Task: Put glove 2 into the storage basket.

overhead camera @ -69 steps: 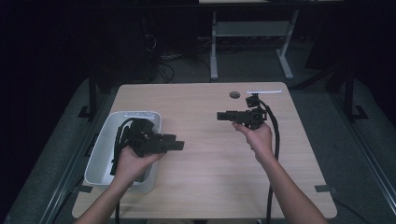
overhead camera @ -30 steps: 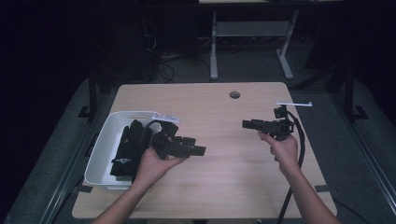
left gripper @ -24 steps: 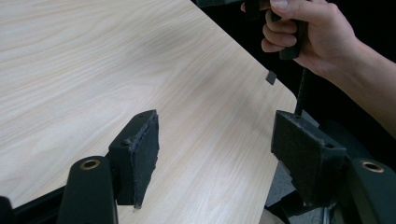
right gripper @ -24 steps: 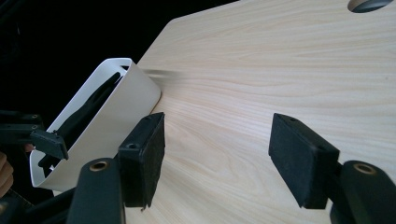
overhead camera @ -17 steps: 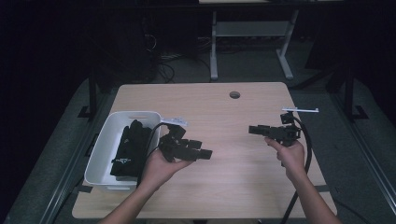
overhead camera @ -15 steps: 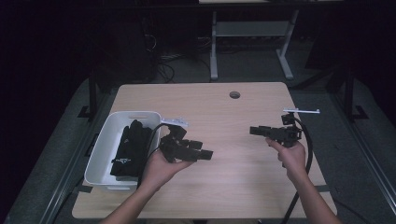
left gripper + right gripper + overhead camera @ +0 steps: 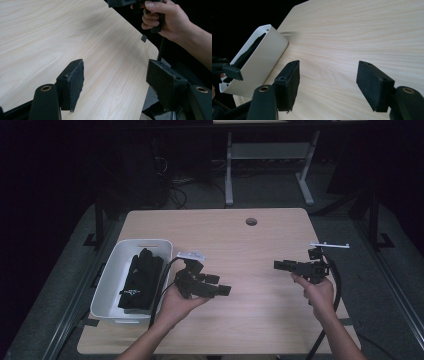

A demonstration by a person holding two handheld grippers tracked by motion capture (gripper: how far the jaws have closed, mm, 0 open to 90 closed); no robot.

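Left tongs (image 7: 225, 290) and right tongs (image 7: 278, 265) wide, empty, facing above pale wooden worktop (image 7: 240, 245); black gloves (image 7: 141, 277) inside white plastic tub (image 7: 112, 280).

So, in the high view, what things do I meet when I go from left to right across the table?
White bin with black cloth items inside → left claw, open, nothing in it → round hole in the tabletop → right claw, open and also holding nothing.

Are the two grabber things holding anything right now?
No. The left gripper and the right gripper both have open fingers with only bare table between them. The black glove lies in the white bin.
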